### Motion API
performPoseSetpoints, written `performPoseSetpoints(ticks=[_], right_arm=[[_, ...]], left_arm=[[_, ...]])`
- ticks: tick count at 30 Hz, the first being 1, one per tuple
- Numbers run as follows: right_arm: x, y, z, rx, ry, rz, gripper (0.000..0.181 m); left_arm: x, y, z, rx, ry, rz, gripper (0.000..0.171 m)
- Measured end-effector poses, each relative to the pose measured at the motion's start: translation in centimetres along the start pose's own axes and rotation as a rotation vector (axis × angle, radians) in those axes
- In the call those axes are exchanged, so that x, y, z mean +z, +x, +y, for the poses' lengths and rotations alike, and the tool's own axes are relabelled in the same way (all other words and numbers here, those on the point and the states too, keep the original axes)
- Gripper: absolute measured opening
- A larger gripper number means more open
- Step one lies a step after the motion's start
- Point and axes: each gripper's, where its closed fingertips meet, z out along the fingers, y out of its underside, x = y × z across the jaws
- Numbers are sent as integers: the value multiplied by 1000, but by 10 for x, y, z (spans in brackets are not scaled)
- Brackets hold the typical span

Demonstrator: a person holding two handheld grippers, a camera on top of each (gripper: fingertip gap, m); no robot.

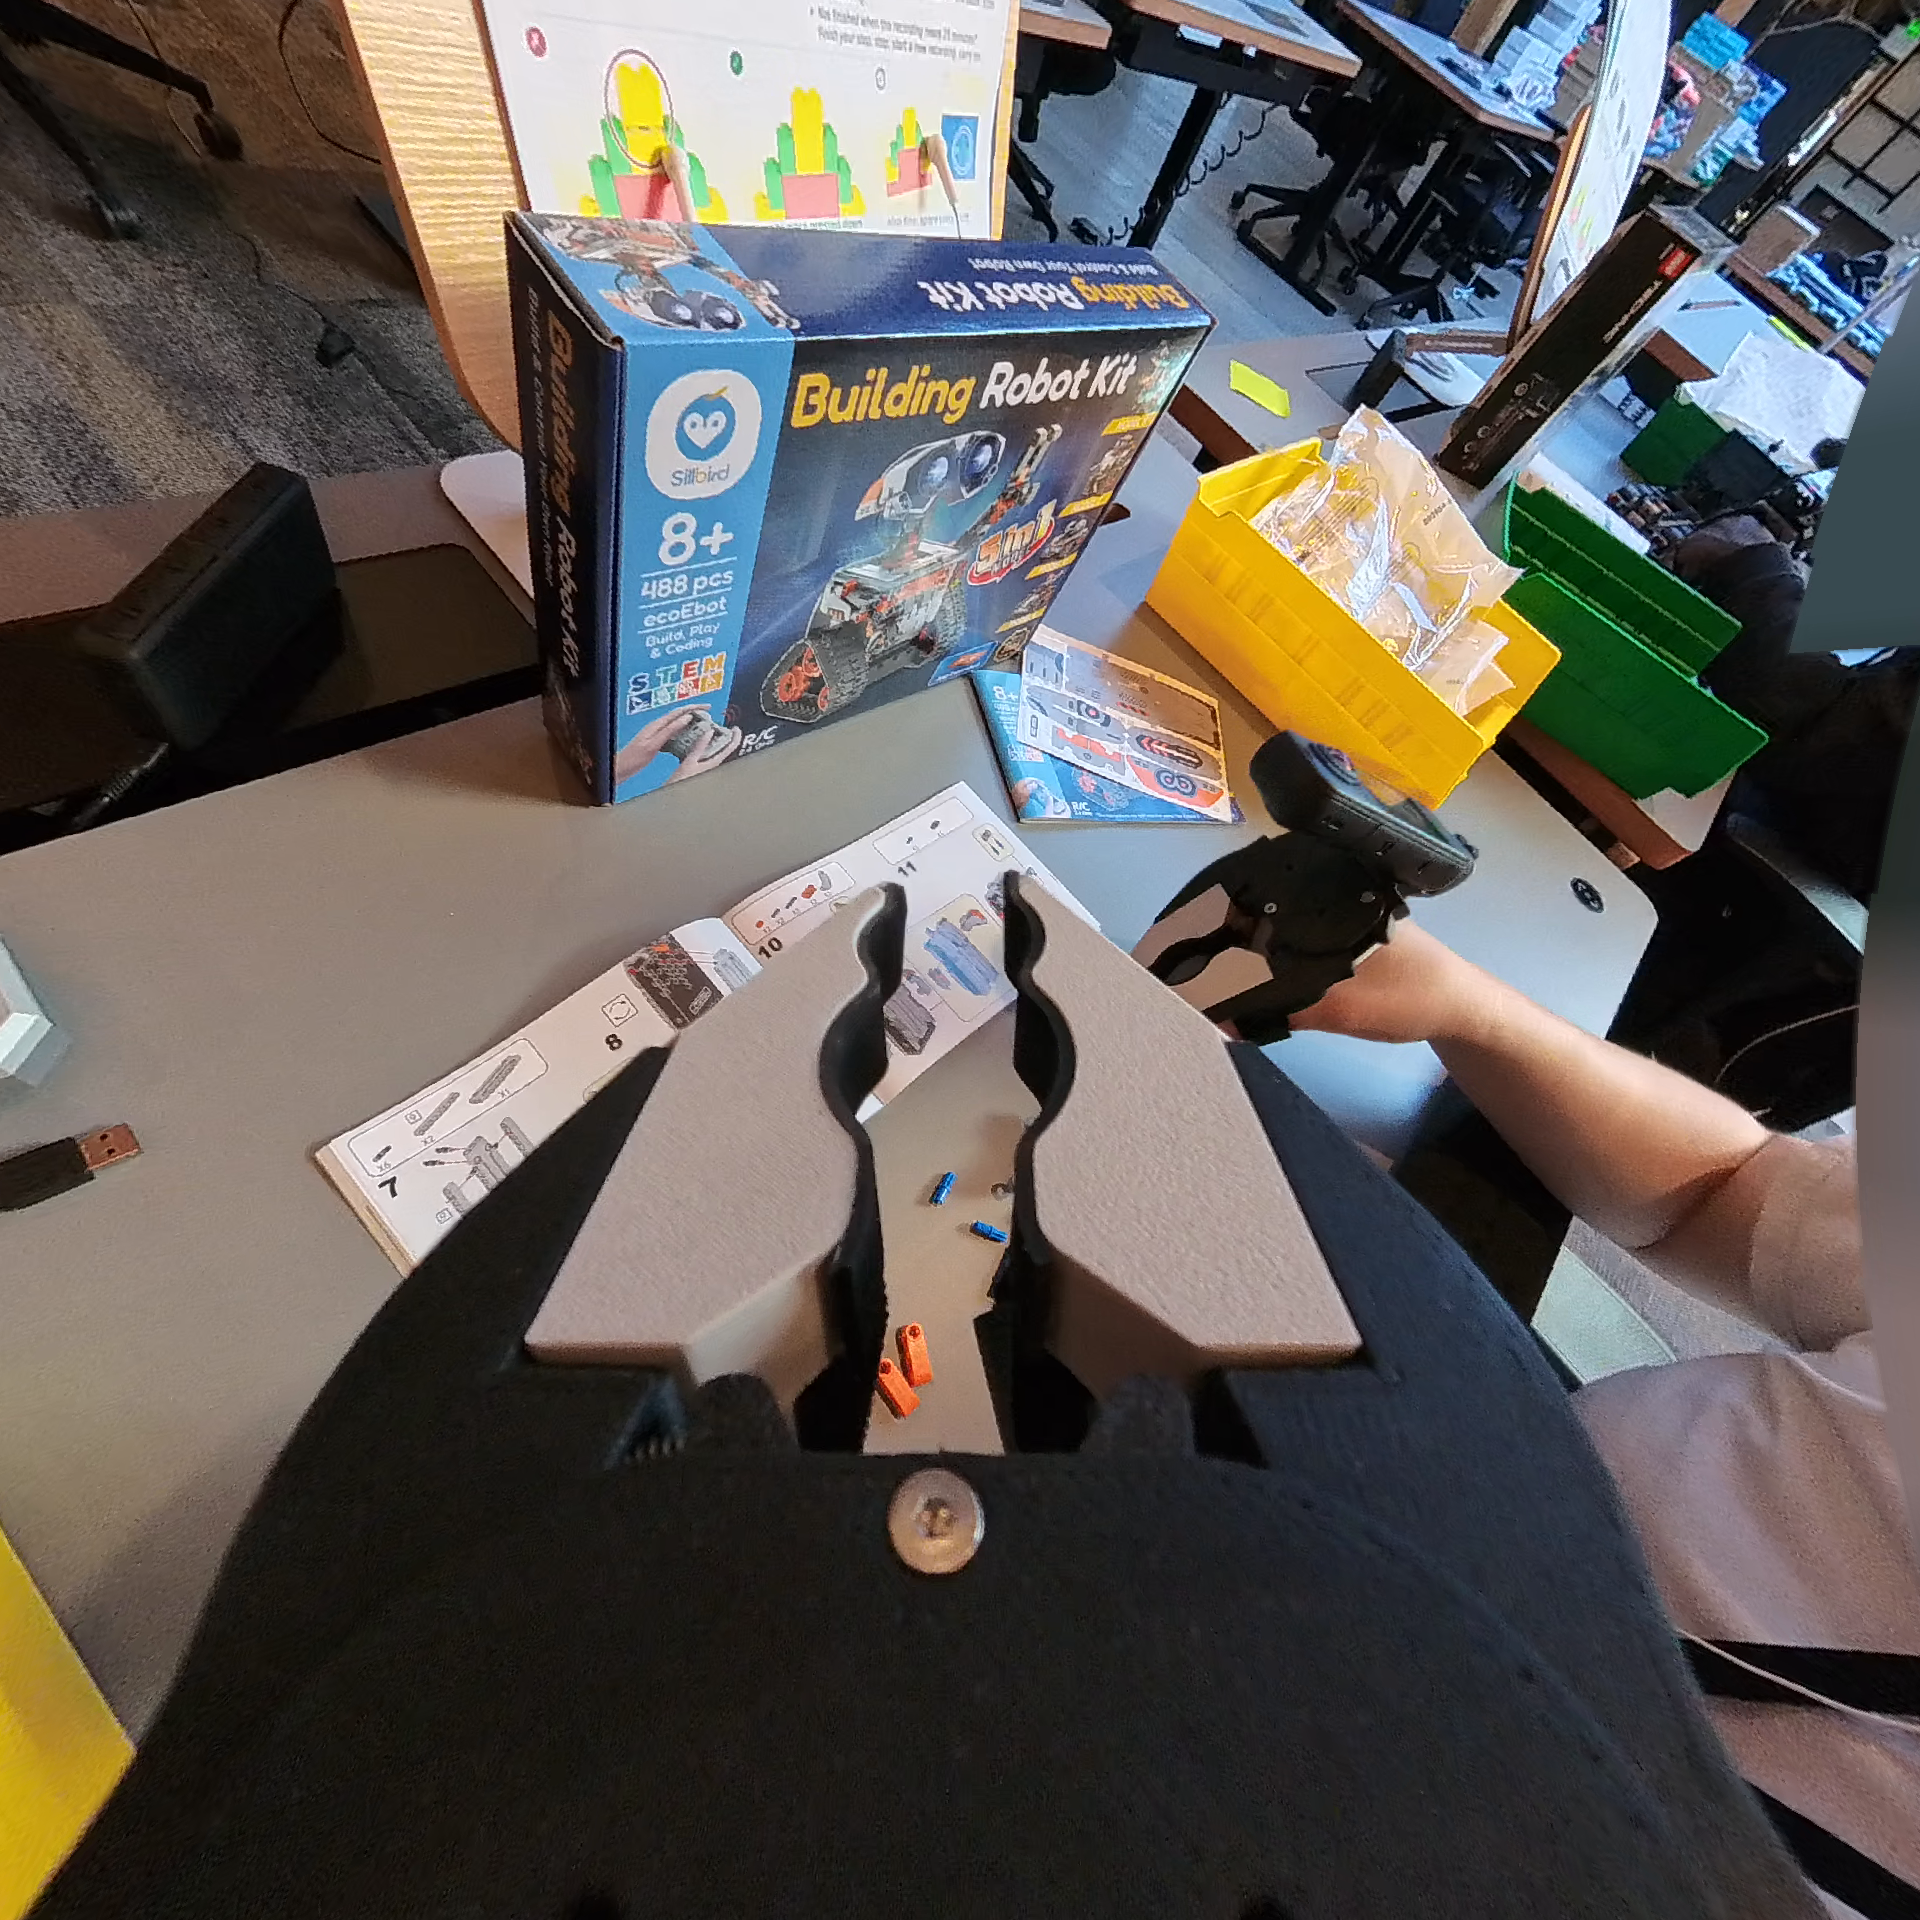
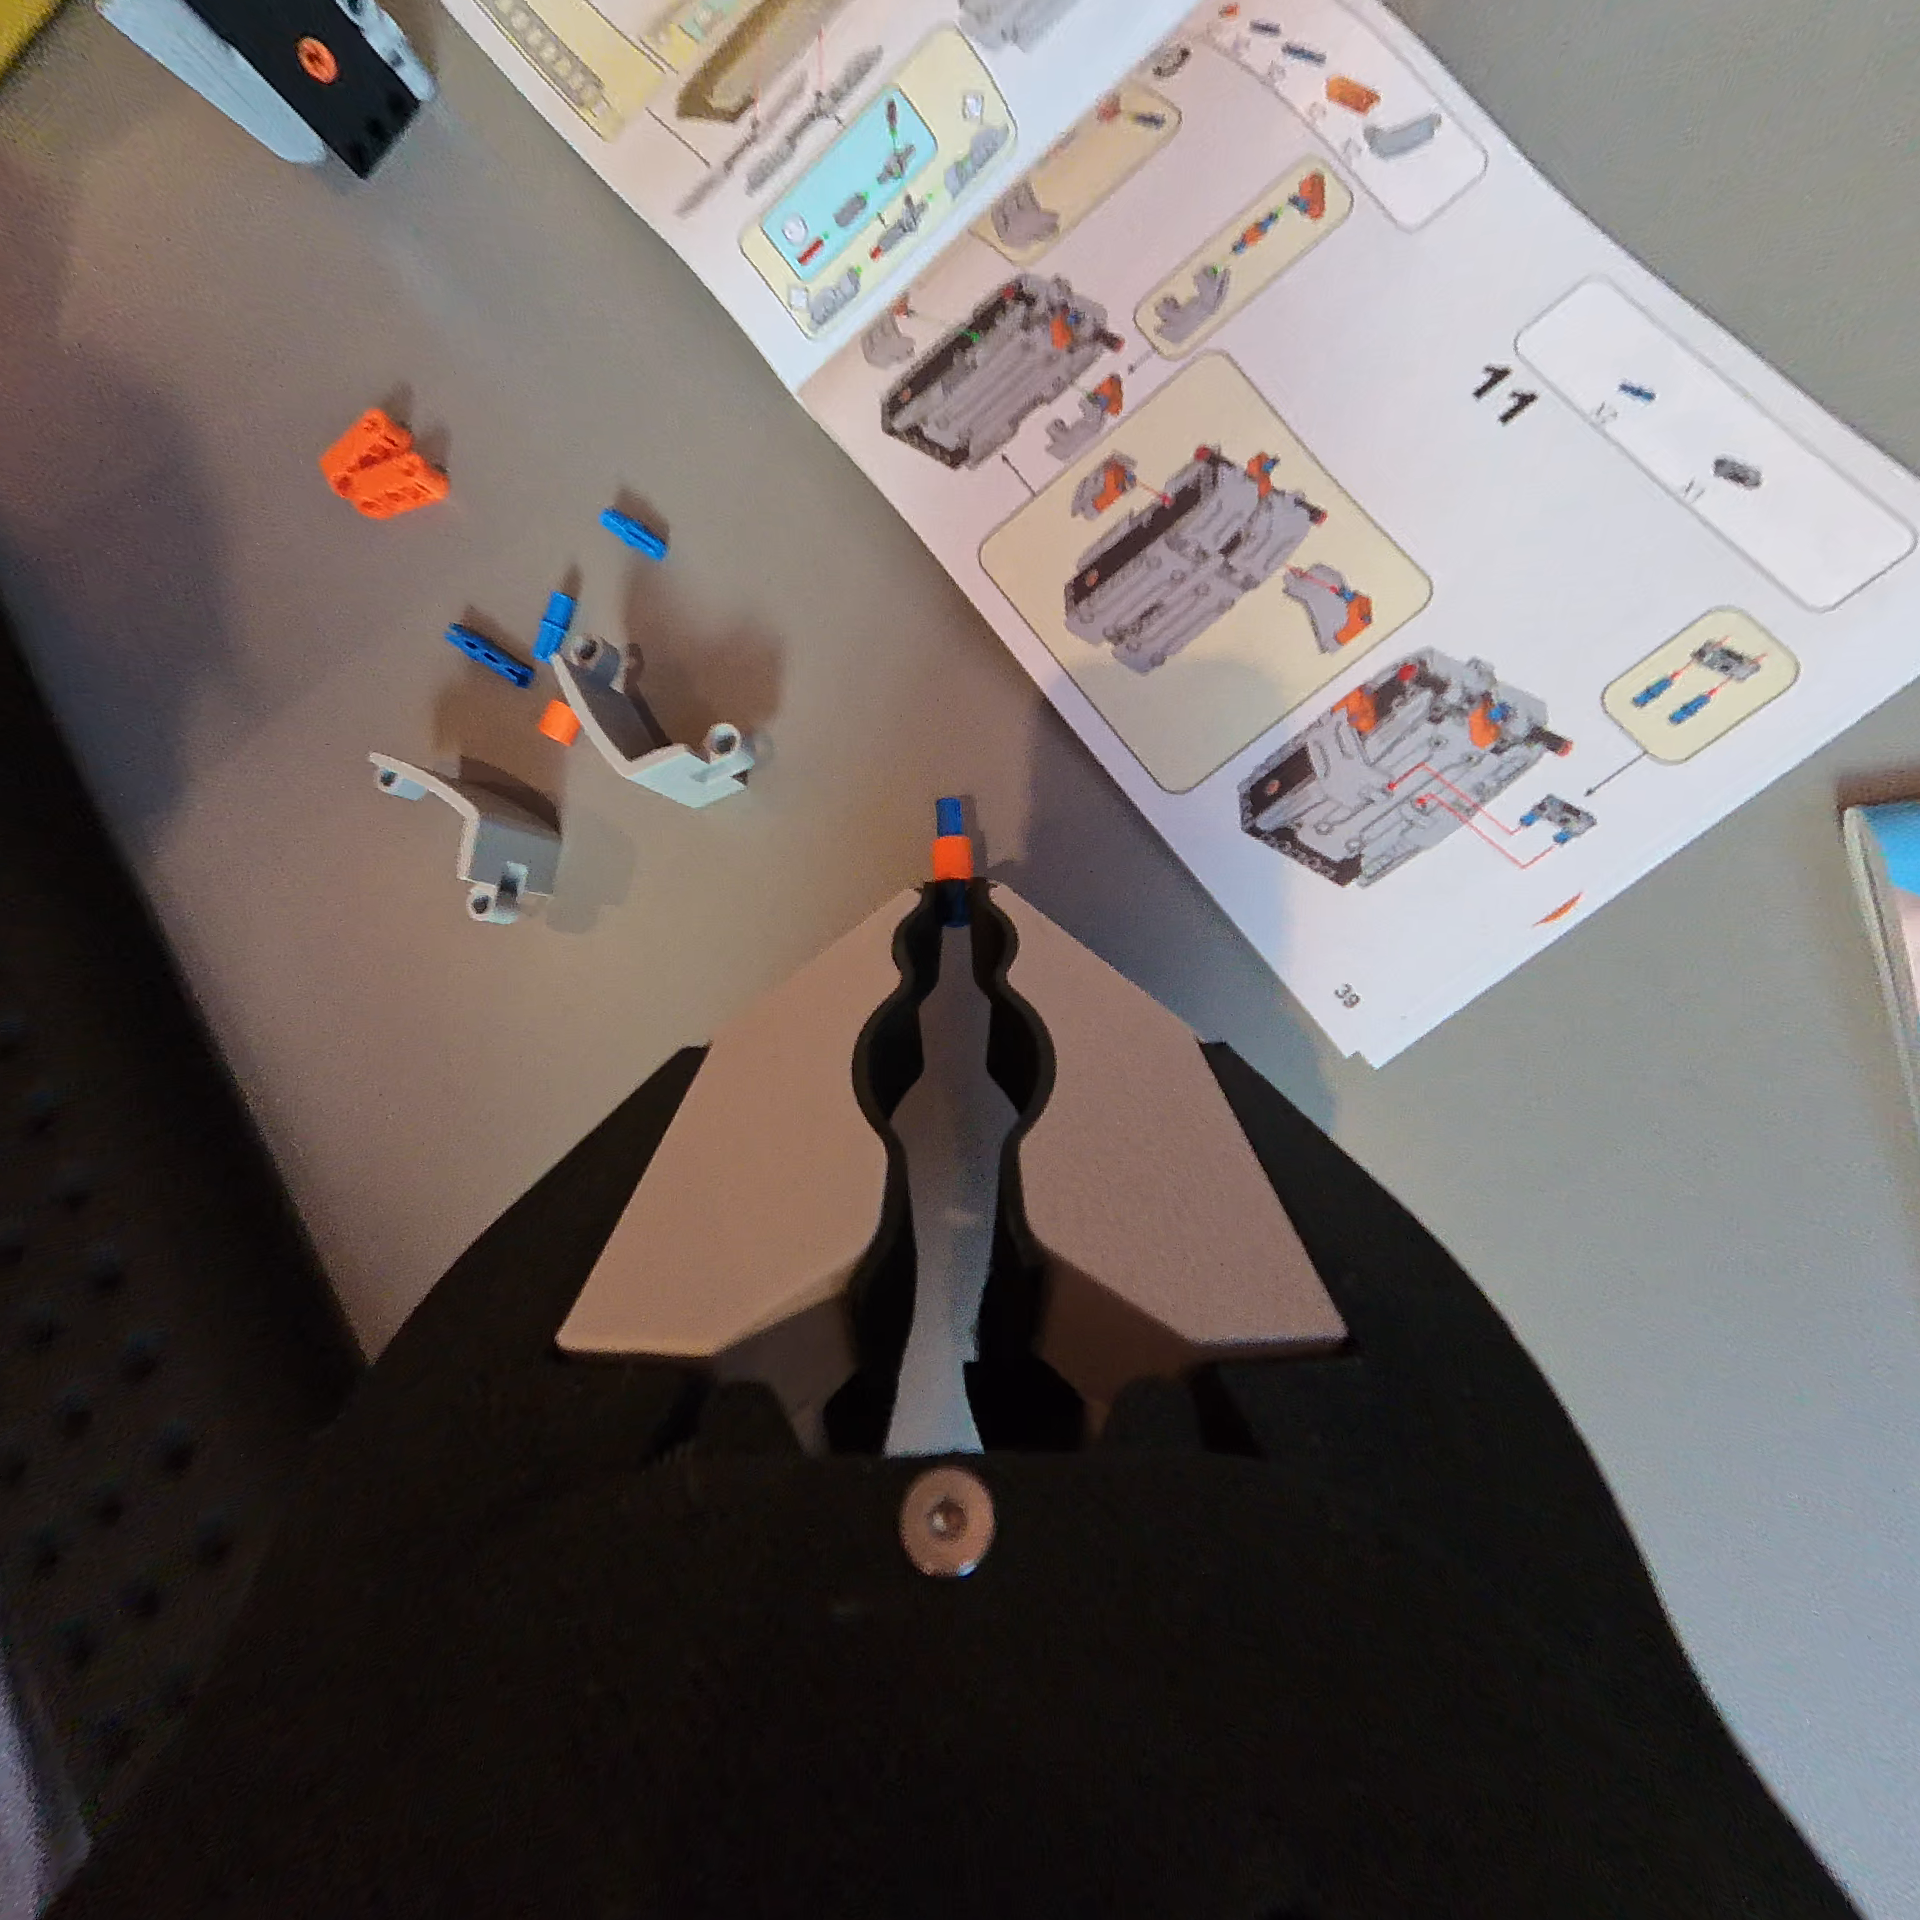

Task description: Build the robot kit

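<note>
the right gripper (image 2: 951,894) has its fingers pinched nearly together on a small blue pin with an orange collar (image 2: 950,847), which sticks out past the tips just above the grey bench (image 2: 260,312). the left gripper (image 1: 948,904) hangs above the bench with its fingers parted a little and nothing between them.

left of the held pin lie two curved grey plastic brackets (image 2: 644,717), loose blue pins (image 2: 632,532), a small orange bush and a pair of orange blocks (image 2: 382,463), all matte moulded plastic. an open instruction booklet (image 2: 1455,520) of glossy white paper, printed with numbered step diagrams, lies to the right of them. a black-and-grey block with an orange hub (image 2: 301,73) sits at the far corner.

in the left wrist view a blue cardboard kit box (image 1: 831,499) printed with a tracked robot stands upright behind the booklet. a yellow plastic bin (image 1: 1340,634) holding clear crinkled bags sits beside a green bin (image 1: 1631,644). the writing on them is left out here.
</note>
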Motion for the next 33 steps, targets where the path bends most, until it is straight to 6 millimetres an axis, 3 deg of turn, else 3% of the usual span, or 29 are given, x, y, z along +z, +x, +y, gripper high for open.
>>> performPoseSetpoints(ticks=[15,28,31,33], right_arm=[[-6,16,17,-18,-51,160,4],[-2,15,11,4,11,91,4],[-9,-1,-17,24,170,-20,3],[-42,-43,-73,87,469,-316,3]], left_arm=[[6,2,3,-2,-20,4,17],[9,6,2,1,-22,25,17],[7,11,-2,-2,8,71,16],[6,22,-12,-5,67,158,16]])
